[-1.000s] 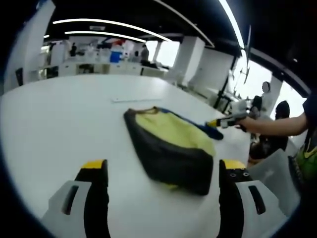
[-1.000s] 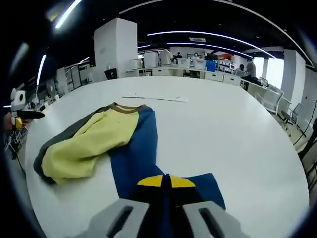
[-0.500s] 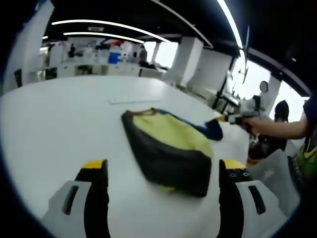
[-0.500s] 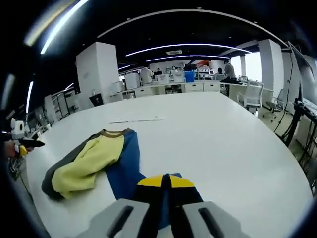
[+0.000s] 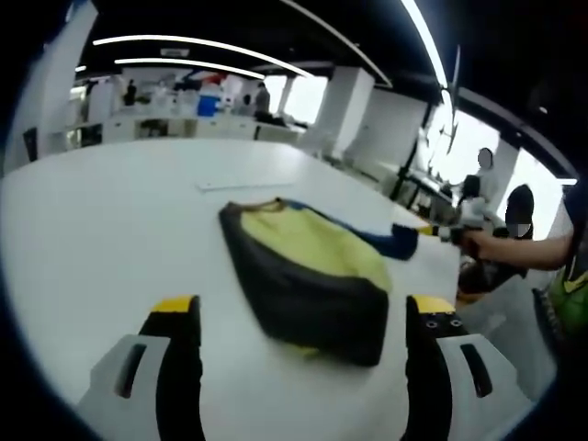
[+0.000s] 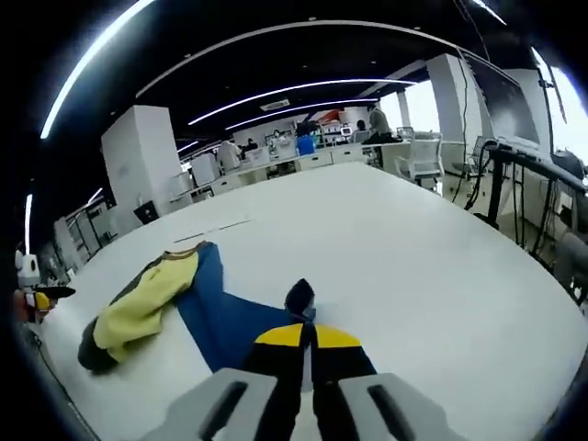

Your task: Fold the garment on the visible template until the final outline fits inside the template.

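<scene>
Now the garment (image 5: 308,276) is lying on the white table (image 5: 101,239), partly folded: yellow on top, dark grey at the edge, blue underneath. The right gripper (image 6: 307,336) is pinching its blue part with jaws closed. The left gripper (image 5: 303,317) is hovering near it, jaws wide apart and holding nothing.

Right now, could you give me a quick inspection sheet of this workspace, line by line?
Surface: white table, a thin strip lying on it.
Job's things: garment, yellow, dark grey and blue, partly folded; template outline cannot be made out.
Clutter: nothing seen.
Grippers: left gripper open, short of the garment; right gripper shut on the garment's blue part.
Cables: some hanging by the windows.
Surroundings: open office, desks, columns, people.
</scene>
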